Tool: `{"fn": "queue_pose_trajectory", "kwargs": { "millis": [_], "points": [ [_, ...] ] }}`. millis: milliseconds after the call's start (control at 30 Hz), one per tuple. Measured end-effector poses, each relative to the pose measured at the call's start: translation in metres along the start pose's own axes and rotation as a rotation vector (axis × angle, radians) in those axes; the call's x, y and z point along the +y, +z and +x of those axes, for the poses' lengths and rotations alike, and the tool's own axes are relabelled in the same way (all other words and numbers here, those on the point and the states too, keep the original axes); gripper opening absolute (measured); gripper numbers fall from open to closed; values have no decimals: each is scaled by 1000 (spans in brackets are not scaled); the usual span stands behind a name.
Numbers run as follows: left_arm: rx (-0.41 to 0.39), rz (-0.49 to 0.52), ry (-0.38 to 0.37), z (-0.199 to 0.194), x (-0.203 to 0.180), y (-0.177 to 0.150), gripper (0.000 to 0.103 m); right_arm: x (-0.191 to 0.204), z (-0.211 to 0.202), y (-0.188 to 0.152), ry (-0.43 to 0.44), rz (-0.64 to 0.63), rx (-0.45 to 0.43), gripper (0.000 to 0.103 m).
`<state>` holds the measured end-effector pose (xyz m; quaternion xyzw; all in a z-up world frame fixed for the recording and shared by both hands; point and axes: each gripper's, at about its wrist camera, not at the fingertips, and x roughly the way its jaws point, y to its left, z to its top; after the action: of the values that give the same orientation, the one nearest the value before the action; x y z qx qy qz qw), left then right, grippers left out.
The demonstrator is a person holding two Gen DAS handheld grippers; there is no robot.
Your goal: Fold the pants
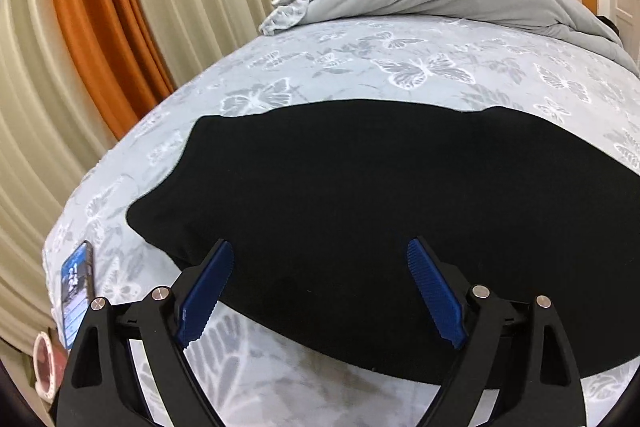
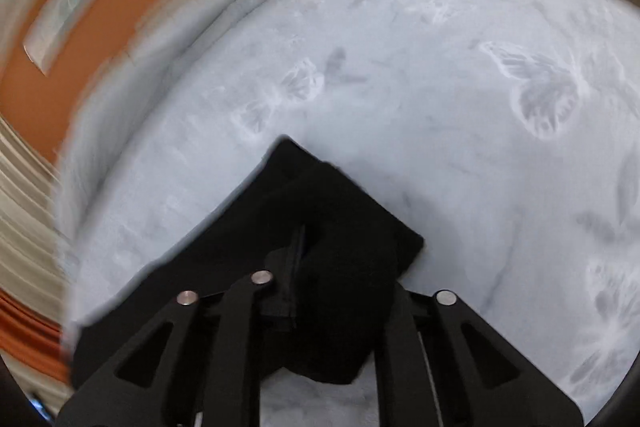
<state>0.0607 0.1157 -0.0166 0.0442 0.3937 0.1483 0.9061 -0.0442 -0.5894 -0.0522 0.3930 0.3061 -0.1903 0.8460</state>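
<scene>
Pants (image 1: 360,207) risk: right gripper (image 2: 316,267) clenched on a bunched end, lower centre.
We see left gripper (image 1: 320,267) released, so the fold may drag crooked.

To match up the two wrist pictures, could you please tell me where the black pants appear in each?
Left wrist: the pants spread wide across the middle, reaching right.
Right wrist: one end of them at lower centre, bunched between the right gripper fingers.
Shared landmark: the butterfly-print bedspread under them.
</scene>
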Motion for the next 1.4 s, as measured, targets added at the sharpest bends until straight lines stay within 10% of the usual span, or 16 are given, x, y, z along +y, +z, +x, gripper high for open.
{"fn": "queue_pose_trajectory", "kwargs": {
  "millis": [100, 233, 400, 433, 500, 667, 767, 900, 1067, 1167, 1233, 1333, 1400],
  "points": [
    [-3, -3, -4, 0, 1, 0, 86, 4, -49, 2, -86, -22, -161, 67],
    [14, -22, -22, 2, 4, -1, 86, -5, -72, -1, -24, 5, -205, 68],
    [1, -33, -37, -1, 5, -3, 86, 19, -32, 12, -28, -83, -52, 67],
    [-2, -30, -32, 0, 4, -3, 86, 25, -16, 17, -66, -127, 19, 66],
    [3, -22, -26, 2, 3, -2, 86, 36, -5, 13, -65, -201, 84, 14],
    [11, -19, -24, 10, 2, 1, 86, 119, -59, 36, 72, -509, -76, 8],
    [20, -20, -23, 14, 1, 2, 86, 149, -77, 41, -14, -742, -229, 23],
    [38, -29, -46, 15, 2, 1, 86, 55, 9, 47, -338, -582, 76, 31],
    [33, -34, -41, 15, 4, 2, 86, 9, -33, 33, -164, -353, -15, 31],
    [44, -53, -48, 15, 6, 2, 86, 23, -32, 31, -72, -325, 28, 73],
    [51, -70, -53, 15, 10, 2, 86, 35, -17, 28, -58, -338, 78, 80],
    [63, -102, -61, 16, 17, 2, 86, 52, 16, 11, -82, -375, 160, 54],
    [66, -116, -61, 17, 20, 2, 86, 62, 30, -1, -110, -384, 182, 15]
  ]
}}
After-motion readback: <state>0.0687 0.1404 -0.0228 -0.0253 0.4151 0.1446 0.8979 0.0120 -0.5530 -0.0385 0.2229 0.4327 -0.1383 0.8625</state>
